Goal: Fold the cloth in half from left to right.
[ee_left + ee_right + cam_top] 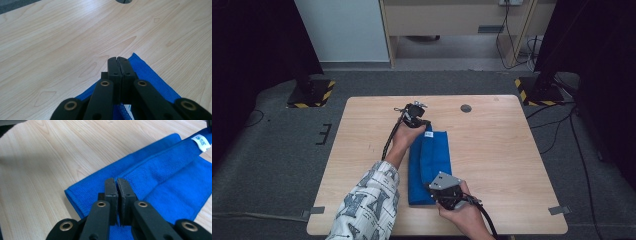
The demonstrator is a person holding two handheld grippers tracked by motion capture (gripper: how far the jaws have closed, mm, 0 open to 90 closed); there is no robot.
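A blue towel (428, 160) lies folded in a long strip down the middle of the wooden table (492, 150), its white label (428, 134) at the far end. My left gripper (426, 124) is at that far end, jaws pressed together. In the left gripper view (117, 59) a stitched towel edge (122, 110) rises between the jaw bases, so it looks pinched. My right gripper (435, 186) sits at the near end, also shut. In the right gripper view (117, 180) the folded-over edge of the towel (160, 167) runs straight to its tips.
A round dark cable hole (466, 108) sits in the table beyond the towel. Bare wood spreads left and right of the towel. A patterned sleeve (367, 205) crosses the near left part. Black stands with striped bases (532, 90) are on the floor past the far corners.
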